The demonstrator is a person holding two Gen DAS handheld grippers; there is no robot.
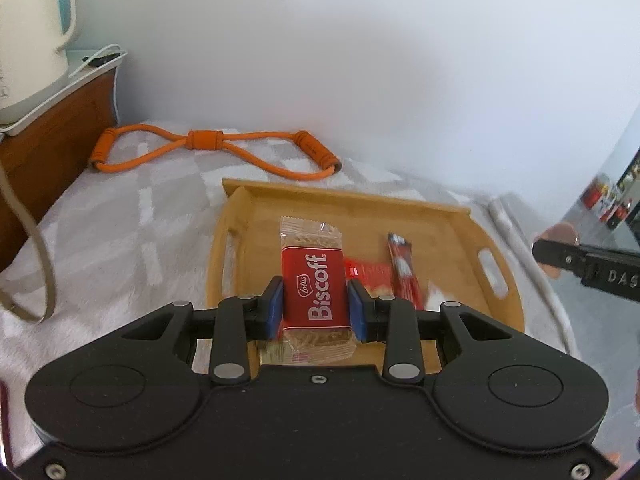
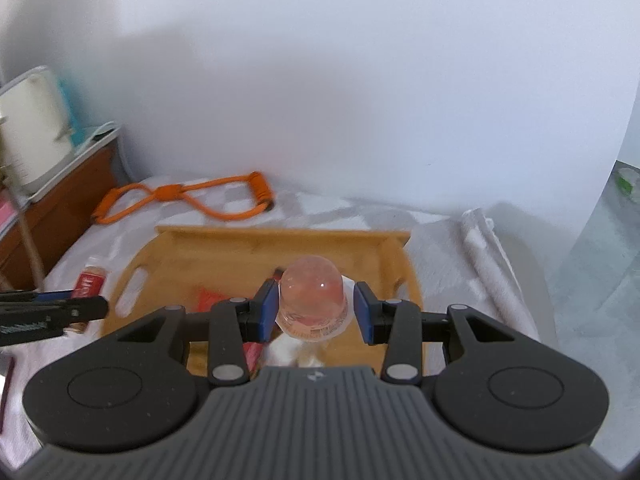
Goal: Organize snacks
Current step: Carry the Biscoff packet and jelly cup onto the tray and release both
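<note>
My left gripper [image 1: 315, 303] is shut on a red Lotus Biscoff packet [image 1: 313, 280] and holds it above the near part of a wooden tray [image 1: 340, 200]. In the tray lie a red stick sachet [image 1: 404, 270] and a red-orange wrapper [image 1: 370, 276]. My right gripper [image 2: 314, 307] holds a pink jelly cup [image 2: 313, 298] between its blue pads; the left pad touches it, and a small gap shows at the right pad. It hovers over the tray [image 2: 280, 236]. The left gripper and the Biscoff packet [image 2: 91, 282] show at the left of the right wrist view.
The tray sits on a white-grey blanket [image 1: 120, 240]. An orange resistance band [image 1: 216, 152] lies behind the tray by the wall. A cream kettle [image 1: 28, 40] stands on a wooden cabinet [image 1: 44, 152] at the left. The right gripper's body [image 1: 592, 268] is at the right edge.
</note>
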